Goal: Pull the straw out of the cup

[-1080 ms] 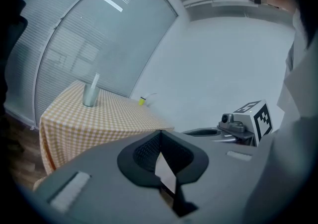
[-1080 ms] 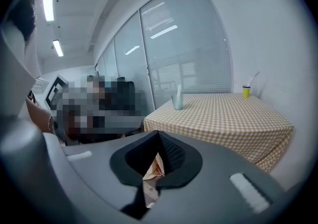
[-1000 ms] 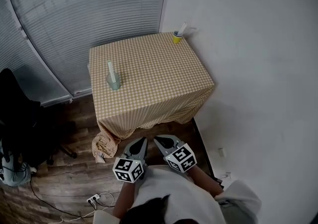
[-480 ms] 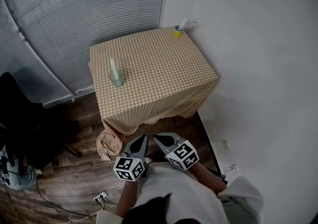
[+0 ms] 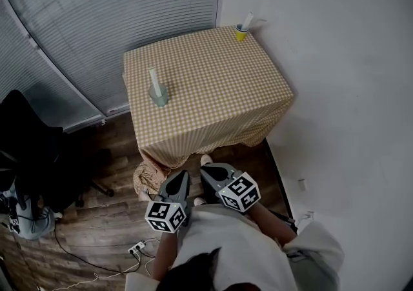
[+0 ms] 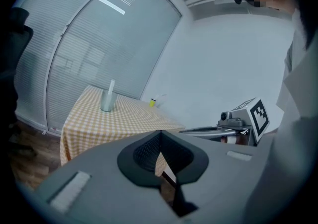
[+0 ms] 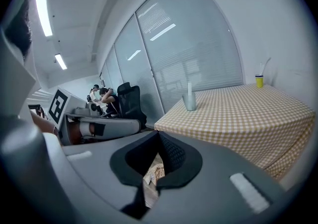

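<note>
This is the approach step, and nothing is gripped yet. A grey cup (image 5: 158, 96) stands near the counter's (image 5: 213, 90) left edge with a straw (image 5: 154, 79) upright in it. The left gripper (image 5: 182, 178) hangs short of the near edge, fingers together on nothing. The right gripper (image 5: 205, 171), just beside it, also has its fingers together and empty. A yellow cup (image 5: 241, 35) with a second straw (image 5: 246, 21) sits at the far right corner. I cannot tell which of the 2 cups is meant. The next move, as I judge it, is to close in on the counter, part 1 gripper's fingers, pinch a straw above the rim and lift it straight up.
</note>
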`<state>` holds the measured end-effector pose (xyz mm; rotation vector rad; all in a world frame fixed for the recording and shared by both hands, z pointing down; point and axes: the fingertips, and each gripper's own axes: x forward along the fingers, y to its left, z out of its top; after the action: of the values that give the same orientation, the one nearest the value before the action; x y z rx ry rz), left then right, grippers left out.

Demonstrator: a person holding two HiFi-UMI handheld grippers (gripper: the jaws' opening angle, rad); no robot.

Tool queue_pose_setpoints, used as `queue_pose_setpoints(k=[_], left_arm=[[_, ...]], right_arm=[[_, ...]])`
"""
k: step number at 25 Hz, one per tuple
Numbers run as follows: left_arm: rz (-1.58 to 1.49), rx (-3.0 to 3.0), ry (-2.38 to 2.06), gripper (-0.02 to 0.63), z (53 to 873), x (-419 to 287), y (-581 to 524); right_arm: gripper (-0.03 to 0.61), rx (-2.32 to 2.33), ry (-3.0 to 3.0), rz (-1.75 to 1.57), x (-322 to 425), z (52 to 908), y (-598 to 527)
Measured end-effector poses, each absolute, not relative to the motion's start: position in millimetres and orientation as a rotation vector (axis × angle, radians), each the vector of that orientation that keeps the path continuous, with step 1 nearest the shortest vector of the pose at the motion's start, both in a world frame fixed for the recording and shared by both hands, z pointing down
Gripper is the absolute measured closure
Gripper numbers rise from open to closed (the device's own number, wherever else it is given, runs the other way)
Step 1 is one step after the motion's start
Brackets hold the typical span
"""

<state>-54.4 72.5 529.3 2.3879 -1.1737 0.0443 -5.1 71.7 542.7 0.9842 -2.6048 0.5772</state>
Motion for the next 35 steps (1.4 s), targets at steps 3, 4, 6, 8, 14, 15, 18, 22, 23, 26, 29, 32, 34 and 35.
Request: queue_pose_setpoints(k=[3,4,6,8,14,15,18,22,23,26,29,32,34,35], left_arm=[[0.031,2.365,-1.227,0.6,530,-63,61],[0.027,2.357,-1.24,0.6,530,-66,57],[0.023,2.343,-1.256,0.6,530,-69,48],[0.021,2.329,-1.269,0.6,532,-71,36],[0.029,2.288,-1.307,0.6,535,-74,-7],[0.025,2.281,-1.309,0.6,534,-75,-17],[0.014,2.252,-1.319,0.6,532,-79,-45],[0.024,2.236,-1.344,0.6,529,-78,-75],[0.023,2.23,-1.354,0.6,528,-77,-81],[0.012,2.196,-1.394,0.6,527,-77,-96],[0.02,2.173,-1.433,0.6,525,-78,-110],[0.022,2.148,-1.472,0.6,524,-82,-123],[0.017,2.121,-1.5,0.6,525,-87,-131],[0.013,2.107,-1.515,0.6,525,-88,-134]], right_arm=[[0.572,0.972,-2.618,0.577,-6,544,57],[0.572,0.96,-2.618,0.572,-7,545,53],[0.572,0.927,-2.612,0.56,-11,547,45],[0.572,0.905,-2.613,0.54,-14,546,32],[0.572,0.861,-2.634,0.571,-17,542,-18],[0.572,0.854,-2.635,0.572,-18,541,-29],[0.572,0.842,-2.636,0.565,-22,539,-60],[0.572,0.818,-2.662,0.613,-24,533,-92],[0.572,0.81,-2.669,0.623,-24,531,-100],[0.572,0.781,-2.672,0.636,-25,531,-123],[0.572,0.741,-2.68,0.66,-28,530,-144],[0.572,0.74,-2.648,0.661,-30,533,-166],[0.571,0.752,-2.618,0.646,-30,536,-178],[0.571,0.751,-2.615,0.647,-30,537,-184]])
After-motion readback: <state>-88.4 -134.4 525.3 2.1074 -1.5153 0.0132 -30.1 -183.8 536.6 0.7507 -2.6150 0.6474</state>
